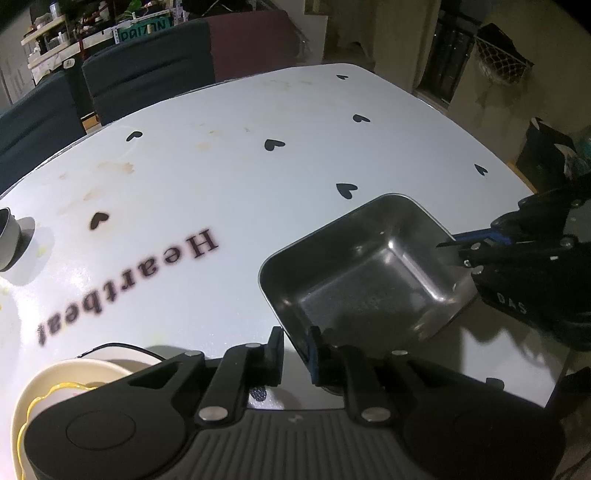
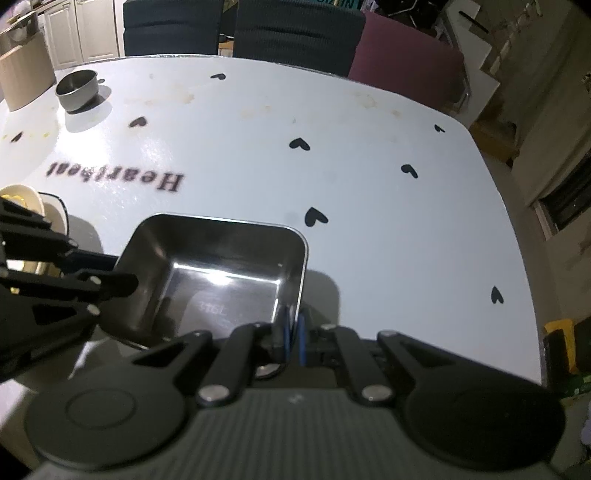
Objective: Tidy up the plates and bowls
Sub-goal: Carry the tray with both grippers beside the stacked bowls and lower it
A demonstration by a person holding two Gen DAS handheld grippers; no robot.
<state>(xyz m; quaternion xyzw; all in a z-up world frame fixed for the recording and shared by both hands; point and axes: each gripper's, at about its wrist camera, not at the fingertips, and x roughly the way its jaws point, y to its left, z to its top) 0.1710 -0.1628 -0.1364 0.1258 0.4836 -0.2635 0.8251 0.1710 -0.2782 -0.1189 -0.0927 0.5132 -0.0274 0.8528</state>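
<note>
A square steel dish (image 1: 369, 273) is held above the white table (image 1: 229, 177); it also shows in the right wrist view (image 2: 218, 273). My right gripper (image 2: 293, 339) is shut on the dish's near rim, blue pads on either side of the wall. It shows at the dish's right edge in the left wrist view (image 1: 458, 245). My left gripper (image 1: 295, 350) stands at the dish's near corner, jaws a little apart around the rim; a firm grip is unclear. A cream plate (image 1: 74, 373) lies at lower left. A small round steel bowl (image 2: 77, 88) stands far left.
The table has black hearts and the word "Heartbeat" (image 1: 129, 288). Dark chairs (image 2: 295, 29) and a maroon seat (image 2: 406, 48) stand along the far edge. A cardboard box (image 2: 22, 74) sits at far left. The table's right edge (image 2: 517, 258) drops to the floor.
</note>
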